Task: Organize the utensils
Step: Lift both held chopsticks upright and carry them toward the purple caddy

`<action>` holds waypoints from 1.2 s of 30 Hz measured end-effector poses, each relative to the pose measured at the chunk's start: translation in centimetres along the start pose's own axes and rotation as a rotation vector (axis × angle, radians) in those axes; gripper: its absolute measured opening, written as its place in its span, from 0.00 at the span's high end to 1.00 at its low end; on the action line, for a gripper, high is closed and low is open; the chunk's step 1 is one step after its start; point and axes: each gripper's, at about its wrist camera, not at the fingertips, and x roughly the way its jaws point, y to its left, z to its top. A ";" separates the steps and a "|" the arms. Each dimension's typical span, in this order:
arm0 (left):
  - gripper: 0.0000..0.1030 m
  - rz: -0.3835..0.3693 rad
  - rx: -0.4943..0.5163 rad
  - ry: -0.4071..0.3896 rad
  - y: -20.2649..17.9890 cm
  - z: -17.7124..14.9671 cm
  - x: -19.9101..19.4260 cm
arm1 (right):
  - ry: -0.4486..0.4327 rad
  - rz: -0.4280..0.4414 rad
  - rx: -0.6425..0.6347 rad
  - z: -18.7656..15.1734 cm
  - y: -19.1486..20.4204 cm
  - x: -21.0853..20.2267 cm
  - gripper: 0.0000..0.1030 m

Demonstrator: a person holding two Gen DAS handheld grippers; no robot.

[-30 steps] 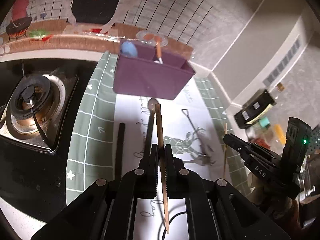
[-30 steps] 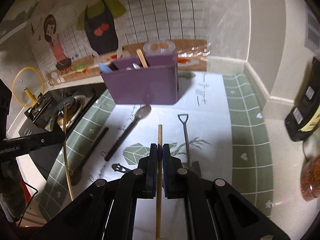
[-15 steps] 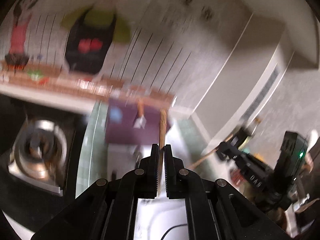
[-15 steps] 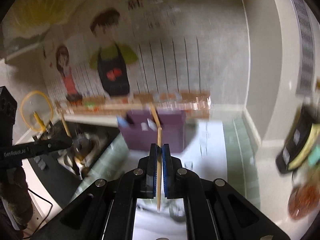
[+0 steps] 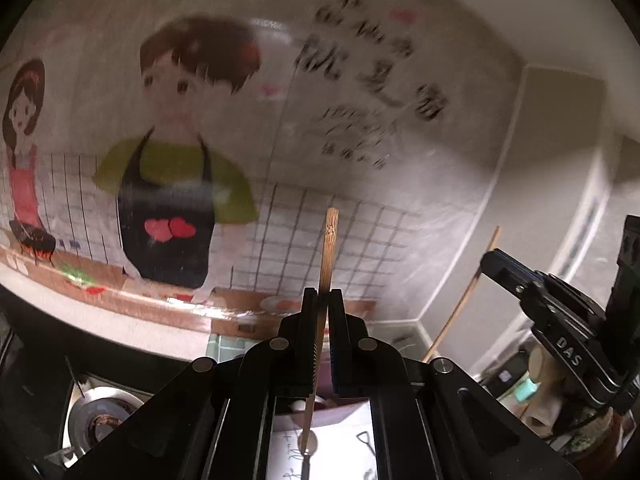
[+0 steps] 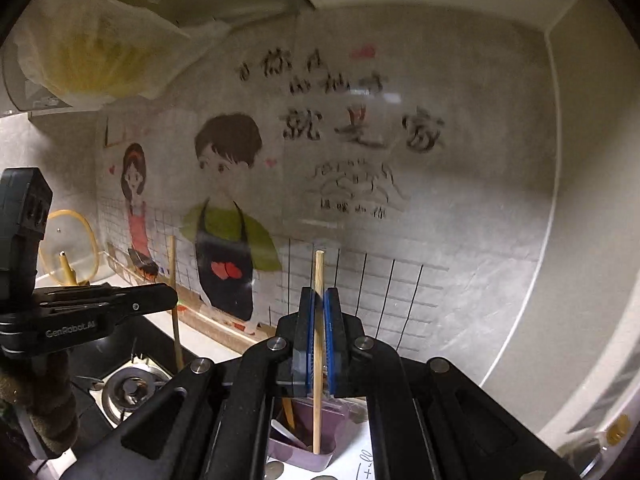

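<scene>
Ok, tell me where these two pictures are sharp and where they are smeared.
Left wrist view: wall mural motion-blurred, held chopstick and tongs crisp. Right wrist view: wall lettering soft, held chopstick sharp; fisheye bends both, corners dark.

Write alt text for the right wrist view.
The right gripper is shut on an upright wooden chopstick, held above a purple utensil caddy. Behind is a cartoon wall mural; the left gripper holds another chopstick left.
</scene>
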 end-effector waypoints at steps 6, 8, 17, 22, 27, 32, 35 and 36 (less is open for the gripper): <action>0.95 0.031 -0.018 0.056 1.6 -0.9 3.9 | 0.064 0.032 0.029 -2.3 -1.6 4.8 0.95; 0.95 0.048 -0.013 0.074 1.8 -1.3 5.0 | 0.081 0.037 0.036 -3.2 -2.1 5.7 0.95; 0.95 0.070 -0.035 0.166 2.9 -3.4 6.9 | 0.150 0.055 0.080 -6.2 -3.1 9.1 0.95; 0.94 0.059 -0.036 0.288 3.7 -8.4 6.3 | 0.116 0.066 0.114 -5.8 -3.5 6.7 0.95; 0.93 -0.023 0.007 0.505 3.2 -16.4 4.9 | 0.090 0.042 0.110 -5.2 -3.1 2.1 0.95; 0.92 -0.102 0.037 0.736 1.3 -24.8 3.2 | 0.128 0.001 0.088 -7.0 -2.3 -1.5 0.96; 0.91 -0.154 0.060 0.826 -0.2 -28.6 1.7 | 0.167 -0.025 0.092 -9.2 -2.1 -3.1 0.96; 0.91 -0.164 0.064 0.846 -0.7 -29.5 1.4 | 0.180 -0.034 0.097 -10.0 -2.1 -3.5 0.96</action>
